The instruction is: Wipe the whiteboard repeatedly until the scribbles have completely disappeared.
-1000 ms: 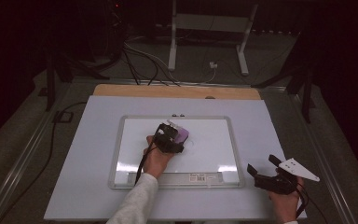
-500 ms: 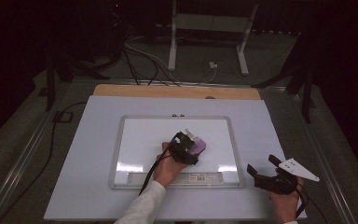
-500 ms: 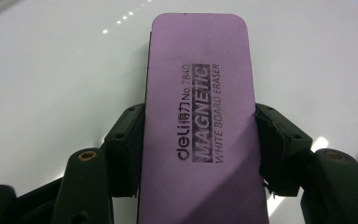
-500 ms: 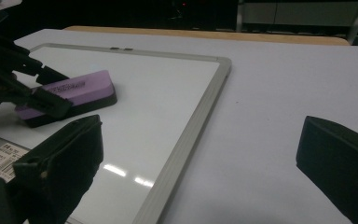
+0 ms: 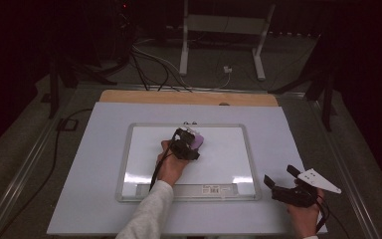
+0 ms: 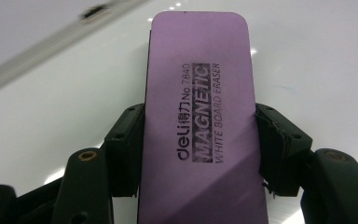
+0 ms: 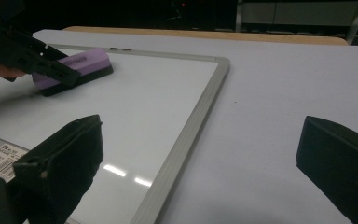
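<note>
A purple magnetic whiteboard eraser (image 6: 200,116) lies flat on the whiteboard (image 5: 219,164), near the board's upper middle in the high view, where the eraser (image 5: 196,140) shows just past my hand. My left gripper (image 5: 188,144) is shut on it, one jaw on each long side. In the right gripper view the eraser (image 7: 74,65) sits far left on the board, held by the other gripper. My right gripper (image 5: 277,182) rests on the table mat off the board's lower right corner, jaws wide apart with nothing between them.
The whiteboard's grey frame (image 7: 186,135) runs diagonally in front of my right gripper. A pale mat (image 5: 84,164) covers the table, with a wooden strip (image 5: 129,96) at its far edge. Cables (image 5: 149,59) and a stand's legs lie on the floor beyond.
My left gripper has slid the eraser right and toward me, then back up to the board's upper middle. The right gripper has stayed put.
</note>
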A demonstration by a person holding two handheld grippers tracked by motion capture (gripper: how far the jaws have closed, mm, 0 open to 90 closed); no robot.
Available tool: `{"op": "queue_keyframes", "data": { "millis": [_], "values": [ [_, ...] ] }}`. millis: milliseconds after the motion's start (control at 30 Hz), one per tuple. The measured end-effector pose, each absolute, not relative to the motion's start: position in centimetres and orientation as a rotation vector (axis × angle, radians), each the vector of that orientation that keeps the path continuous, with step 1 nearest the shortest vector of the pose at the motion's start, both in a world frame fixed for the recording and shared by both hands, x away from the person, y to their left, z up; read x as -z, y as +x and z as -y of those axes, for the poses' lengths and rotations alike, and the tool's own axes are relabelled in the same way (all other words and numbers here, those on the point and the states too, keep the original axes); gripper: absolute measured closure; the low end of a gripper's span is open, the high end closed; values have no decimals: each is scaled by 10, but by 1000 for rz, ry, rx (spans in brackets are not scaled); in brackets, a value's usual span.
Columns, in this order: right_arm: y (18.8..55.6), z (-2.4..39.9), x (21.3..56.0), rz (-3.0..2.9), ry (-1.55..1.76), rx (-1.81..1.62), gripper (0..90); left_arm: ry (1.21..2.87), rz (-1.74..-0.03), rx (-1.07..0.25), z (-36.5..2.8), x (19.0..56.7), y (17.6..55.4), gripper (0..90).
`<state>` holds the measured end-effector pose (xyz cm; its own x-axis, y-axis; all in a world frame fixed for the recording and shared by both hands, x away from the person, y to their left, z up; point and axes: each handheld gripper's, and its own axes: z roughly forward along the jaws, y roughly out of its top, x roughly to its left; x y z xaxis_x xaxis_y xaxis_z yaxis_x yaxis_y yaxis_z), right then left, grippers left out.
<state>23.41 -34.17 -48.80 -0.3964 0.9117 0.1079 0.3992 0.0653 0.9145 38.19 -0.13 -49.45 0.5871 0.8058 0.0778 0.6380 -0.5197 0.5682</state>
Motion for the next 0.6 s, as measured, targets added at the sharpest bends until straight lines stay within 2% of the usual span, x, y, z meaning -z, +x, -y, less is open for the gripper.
{"op": "queue_keyframes", "data": {
  "millis": [167, 267, 600],
  "values": [
    [234, 341, 488, -1837, 1302, -1311, 9, 2387, -972, -406, 28, 494, 359, 417],
    [233, 342, 488, -1835, 1307, -1313, 10, 2404, -931, -429, 35, 494, 354, 417],
    [233, 343, 488, -1831, 1312, -1315, 9, 2317, -1186, -482, -10, 495, 385, 418]
  ]
}}
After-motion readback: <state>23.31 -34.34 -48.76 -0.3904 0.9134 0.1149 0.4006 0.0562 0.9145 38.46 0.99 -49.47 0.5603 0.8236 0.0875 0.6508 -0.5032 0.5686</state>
